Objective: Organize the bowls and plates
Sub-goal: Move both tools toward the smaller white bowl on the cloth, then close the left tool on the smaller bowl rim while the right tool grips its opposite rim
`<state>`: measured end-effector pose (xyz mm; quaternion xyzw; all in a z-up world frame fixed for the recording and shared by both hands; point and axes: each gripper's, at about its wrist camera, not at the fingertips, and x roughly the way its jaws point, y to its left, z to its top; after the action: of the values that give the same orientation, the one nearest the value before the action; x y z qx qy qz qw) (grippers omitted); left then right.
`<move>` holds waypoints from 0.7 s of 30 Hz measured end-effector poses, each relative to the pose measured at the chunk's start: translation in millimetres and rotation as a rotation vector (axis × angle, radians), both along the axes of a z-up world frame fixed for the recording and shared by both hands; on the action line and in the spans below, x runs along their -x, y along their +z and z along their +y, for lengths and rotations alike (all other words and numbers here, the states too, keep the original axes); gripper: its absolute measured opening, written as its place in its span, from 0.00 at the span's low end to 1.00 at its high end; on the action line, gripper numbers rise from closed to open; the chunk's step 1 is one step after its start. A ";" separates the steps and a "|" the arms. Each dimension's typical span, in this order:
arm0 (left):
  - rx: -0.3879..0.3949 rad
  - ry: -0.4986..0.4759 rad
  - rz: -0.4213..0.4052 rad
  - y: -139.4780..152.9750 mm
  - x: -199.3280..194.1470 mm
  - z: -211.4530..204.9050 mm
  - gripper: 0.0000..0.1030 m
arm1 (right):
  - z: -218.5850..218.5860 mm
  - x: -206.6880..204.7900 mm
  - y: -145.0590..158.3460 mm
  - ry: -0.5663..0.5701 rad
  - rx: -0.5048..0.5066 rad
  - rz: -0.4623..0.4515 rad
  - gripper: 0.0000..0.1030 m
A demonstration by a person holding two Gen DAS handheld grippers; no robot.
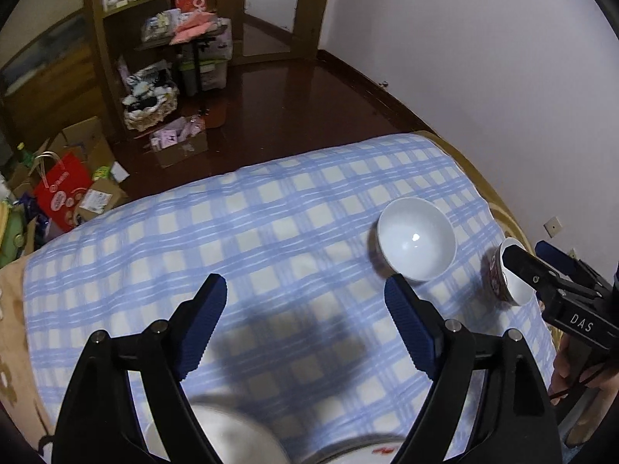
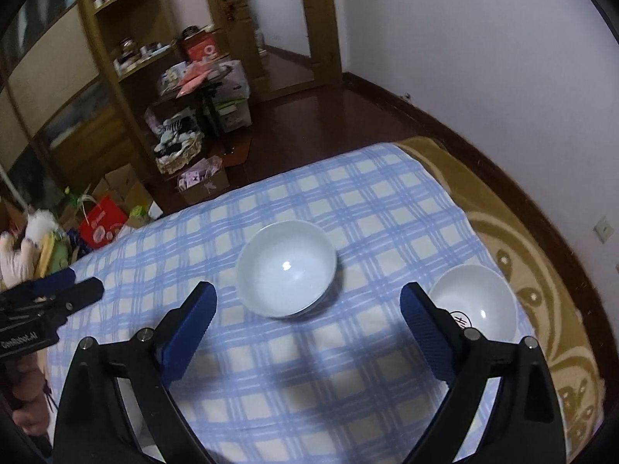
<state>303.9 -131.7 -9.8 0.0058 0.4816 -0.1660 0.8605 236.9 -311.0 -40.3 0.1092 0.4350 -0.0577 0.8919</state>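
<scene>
Here both grippers, left (image 1: 305, 301) and right (image 2: 307, 309), tilt downward, fingers spread, empty.

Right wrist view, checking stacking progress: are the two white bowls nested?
No, the larger bowl and smaller bowl sit apart on the checked cloth.

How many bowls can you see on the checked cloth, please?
2 clearly: a larger white bowl mid-cloth, and a smaller patterned bowl to its right near the cloth's edge. Blurred white crockery at the left view's bottom edge may include more.
</scene>
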 end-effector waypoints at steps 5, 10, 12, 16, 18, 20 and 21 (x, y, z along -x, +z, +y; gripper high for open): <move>0.008 -0.022 0.001 -16.5 -26.1 -20.2 0.80 | -20.6 -9.8 -19.2 -0.038 -0.009 -0.018 0.96; 0.036 -0.053 0.028 -33.9 -50.9 -45.4 0.80 | -32.1 -22.0 -43.2 -0.069 -0.053 -0.010 0.73; 0.037 -0.071 0.029 -40.9 -56.7 -56.4 0.80 | -35.1 -23.7 -47.6 -0.087 -0.048 -0.020 0.71; 0.019 -0.083 0.061 -59.6 -66.1 -72.8 0.80 | -42.9 -29.7 -58.0 -0.080 -0.096 -0.004 0.71; -0.005 -0.084 0.066 -68.7 -67.4 -79.2 0.80 | -45.6 -32.0 -64.9 -0.086 -0.103 0.002 0.71; -0.025 -0.093 0.065 -76.3 -66.9 -84.7 0.80 | -46.4 -34.4 -70.8 -0.086 -0.116 0.013 0.71; -0.035 -0.095 0.063 -81.0 -66.2 -88.4 0.80 | -46.1 -36.0 -74.0 -0.082 -0.124 0.019 0.71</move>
<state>370.2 -220.0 -90.9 0.0384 0.5104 -0.1985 0.8358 272.9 -357.1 -114.4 0.1815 0.4415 -0.0679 0.8761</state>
